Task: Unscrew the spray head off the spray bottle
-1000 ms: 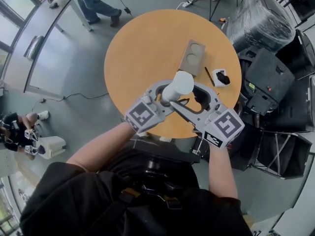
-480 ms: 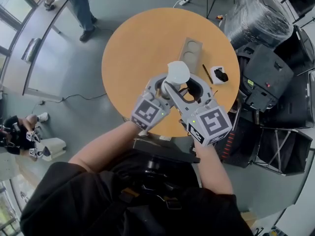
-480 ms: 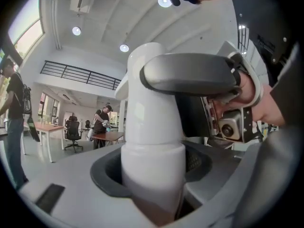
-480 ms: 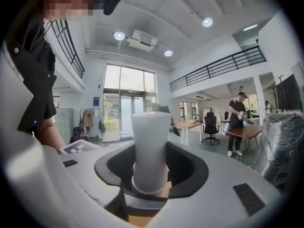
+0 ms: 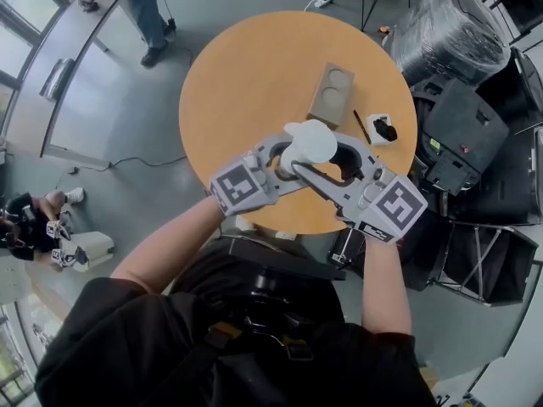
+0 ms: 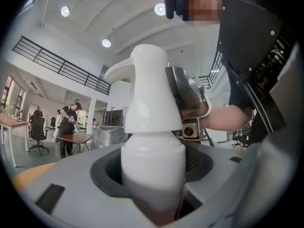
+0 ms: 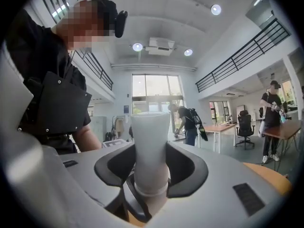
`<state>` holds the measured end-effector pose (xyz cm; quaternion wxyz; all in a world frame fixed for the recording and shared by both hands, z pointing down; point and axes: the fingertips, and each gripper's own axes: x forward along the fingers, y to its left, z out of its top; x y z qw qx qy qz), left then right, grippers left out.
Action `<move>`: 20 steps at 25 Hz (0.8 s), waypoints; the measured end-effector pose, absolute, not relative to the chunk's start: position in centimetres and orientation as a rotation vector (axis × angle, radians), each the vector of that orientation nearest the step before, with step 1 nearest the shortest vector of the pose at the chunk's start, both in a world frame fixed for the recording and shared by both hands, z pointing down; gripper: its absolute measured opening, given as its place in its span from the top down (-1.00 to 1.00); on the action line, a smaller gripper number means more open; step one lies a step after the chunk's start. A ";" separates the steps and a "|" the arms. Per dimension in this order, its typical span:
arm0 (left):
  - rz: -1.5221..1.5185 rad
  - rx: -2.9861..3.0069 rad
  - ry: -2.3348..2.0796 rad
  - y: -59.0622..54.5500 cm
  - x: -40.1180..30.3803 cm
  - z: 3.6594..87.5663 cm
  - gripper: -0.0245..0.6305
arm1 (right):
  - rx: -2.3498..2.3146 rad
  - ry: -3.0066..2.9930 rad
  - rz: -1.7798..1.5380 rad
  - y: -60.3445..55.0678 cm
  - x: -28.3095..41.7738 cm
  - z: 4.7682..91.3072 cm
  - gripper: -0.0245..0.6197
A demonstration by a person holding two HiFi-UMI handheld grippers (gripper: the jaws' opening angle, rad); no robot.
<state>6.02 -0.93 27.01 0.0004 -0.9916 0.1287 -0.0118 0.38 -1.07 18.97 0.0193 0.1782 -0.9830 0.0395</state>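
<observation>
Two grips: left gripper (image 6: 153,194) clamps the bottle (image 6: 153,167); right gripper (image 7: 150,177), at 4 o'clock, wider earlier, closes, seemingly pressing the spray head (image 7: 151,137).

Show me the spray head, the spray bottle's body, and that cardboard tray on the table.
spray head (image 6: 149,94), left gripper view, on its white neck
spray bottle (image 6: 153,167), left gripper view, on its body under the head
cardboard tray (image 5: 333,94), head view, on its middle

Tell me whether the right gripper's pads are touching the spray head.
Touching. In the right gripper view, the right gripper, its jaws closing, has the spray head between them, both dark pads flush against its sides with no gap.
</observation>
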 end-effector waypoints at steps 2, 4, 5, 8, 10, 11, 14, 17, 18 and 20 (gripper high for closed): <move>-0.040 -3.112 0.404 -0.6 5.8 27.2 0.04 | 0.543 -3.054 0.108 -0.8 0.4 18.7 0.30; -0.052 -3.112 0.407 -0.4 5.7 27.6 0.04 | 0.534 -3.053 0.112 -0.7 0.3 18.5 0.30; -0.055 -3.114 0.407 -0.3 5.7 27.8 0.04 | 0.530 -3.052 0.110 -0.6 0.3 18.4 0.30; -0.060 -3.121 0.405 -0.1 5.8 28.1 0.04 | 0.524 -3.055 0.087 -0.3 0.4 17.9 0.30; -0.063 -3.121 0.400 0.0 5.7 28.2 0.04 | 0.524 -3.067 0.081 -0.3 0.4 17.5 0.30; -0.063 -3.121 0.399 0.0 5.7 28.2 0.04 | 0.524 -3.074 0.082 -0.3 0.5 17.2 0.30; -0.054 -3.136 0.402 0.1 5.9 28.3 0.04 | 0.527 -3.094 0.089 -0.3 0.9 16.3 0.30; -0.045 -3.145 0.401 0.0 6.1 28.3 0.04 | 0.529 -3.110 0.084 -0.4 1.5 15.2 0.30; -0.046 -3.145 0.401 0.0 6.1 28.3 0.04 | 0.531 -3.113 0.077 -0.4 1.6 14.8 0.30; -0.053 -3.139 0.401 -0.1 6.0 28.3 0.04 | 0.539 -3.120 0.069 -0.5 1.7 14.1 0.30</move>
